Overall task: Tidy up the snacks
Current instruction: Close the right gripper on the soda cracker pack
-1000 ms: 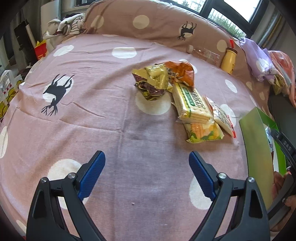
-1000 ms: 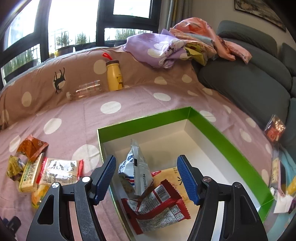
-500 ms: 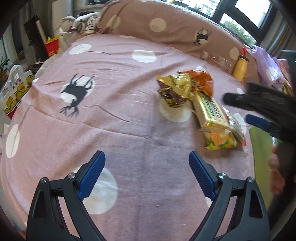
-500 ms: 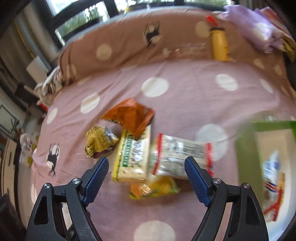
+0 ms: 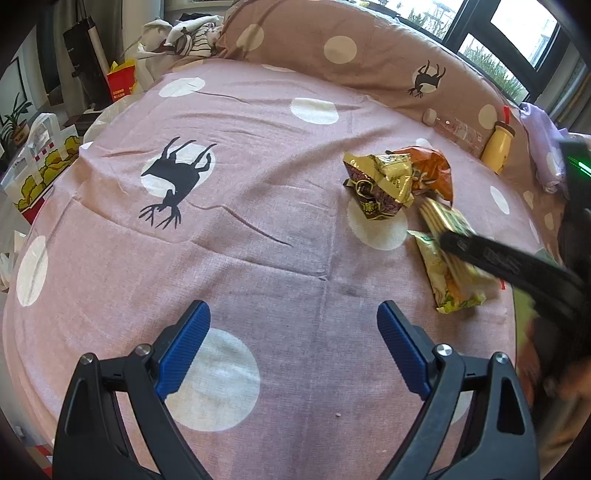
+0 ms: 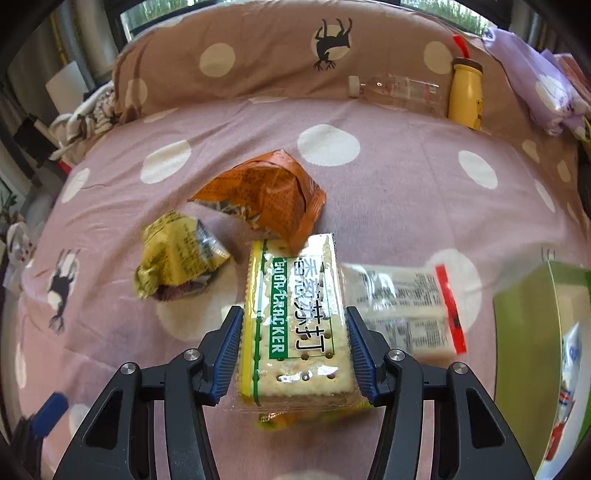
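**Non-snack items around the pink polka-dot bedspread**

Pink polka-dot bedspread (image 5: 258, 229): covers the bed, printed with black deer silhouettes. Brown dotted bolster (image 6: 280, 55): along the bedspread's far edge. Yellow bottle (image 6: 464, 96): upright against the bolster. Clear plastic bottle (image 6: 395, 88): lying just beside the yellow one. Lilac dotted cloth (image 6: 532, 81): bundled at the far right corner. Striped clothing (image 5: 192, 33): heaped beyond the far left corner. Red paper bag (image 5: 120, 83): standing off the left edge.
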Motion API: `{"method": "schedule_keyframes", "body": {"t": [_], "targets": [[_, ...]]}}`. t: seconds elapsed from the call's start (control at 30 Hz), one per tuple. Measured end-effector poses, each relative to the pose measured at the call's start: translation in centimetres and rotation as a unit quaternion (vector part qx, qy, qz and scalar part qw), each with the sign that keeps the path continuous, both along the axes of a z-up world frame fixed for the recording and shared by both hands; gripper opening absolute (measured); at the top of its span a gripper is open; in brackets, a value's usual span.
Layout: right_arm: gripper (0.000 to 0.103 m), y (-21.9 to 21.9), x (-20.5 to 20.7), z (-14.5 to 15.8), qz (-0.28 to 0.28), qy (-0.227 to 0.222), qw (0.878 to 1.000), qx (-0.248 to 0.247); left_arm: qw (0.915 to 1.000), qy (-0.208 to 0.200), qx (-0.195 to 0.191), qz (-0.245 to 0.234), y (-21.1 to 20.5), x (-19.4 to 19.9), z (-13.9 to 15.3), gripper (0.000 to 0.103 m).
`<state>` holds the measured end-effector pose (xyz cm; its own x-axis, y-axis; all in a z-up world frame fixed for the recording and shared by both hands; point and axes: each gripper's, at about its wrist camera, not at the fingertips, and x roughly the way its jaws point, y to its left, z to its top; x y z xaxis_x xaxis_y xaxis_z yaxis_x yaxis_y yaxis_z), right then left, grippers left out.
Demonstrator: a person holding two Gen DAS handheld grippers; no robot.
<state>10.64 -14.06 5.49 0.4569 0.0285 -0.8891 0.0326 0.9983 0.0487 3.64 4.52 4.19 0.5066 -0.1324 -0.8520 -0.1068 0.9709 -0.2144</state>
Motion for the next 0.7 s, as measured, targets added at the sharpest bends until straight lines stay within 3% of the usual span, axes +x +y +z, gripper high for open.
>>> {"method": "schedule_keyframes", "body": {"t": [0.13,0.27,0.4,0.5,0.57,0.7], "targets": [[0.056,-0.6,-3.7,1.7,-0.005,-0.018,0.999,0.035,1.0,0.001,0.001,0.0,0.1,-0.1,-0.1,0.092],[0.056,-0.9,-7.4,1.8,-0.008,-0.026,0.998,0.054,0.9996,0.003,0.028,0.003,-0.3,-0.3,0.0,0.092],[0.055,-1.1,-9.3,-0.4,-0.002,0.013,0.998,0.058,0.9994,0.004,0.034,-0.01,-1.1,-0.6,0.0,0.092],[0.056,-1.7,-8.9,-1.1,-0.005,0.03,0.997,0.067,0.9991,0.005,0.029,-0.031,-2.0,-1.0,0.0,0.092],[0.058,-2.7,-8.7,-1.0,-0.021,0.028,0.995,0.098,0.9986,0.007,0.02,-0.049,-2.7,-1.2,0.0,0.092],[0.059,-4.5,-9.2,-0.8,-0.043,0.019,0.99,0.134,0.9961,0.025,-0.018,-0.083,-3.8,-1.4,-0.3,0.088]]}}
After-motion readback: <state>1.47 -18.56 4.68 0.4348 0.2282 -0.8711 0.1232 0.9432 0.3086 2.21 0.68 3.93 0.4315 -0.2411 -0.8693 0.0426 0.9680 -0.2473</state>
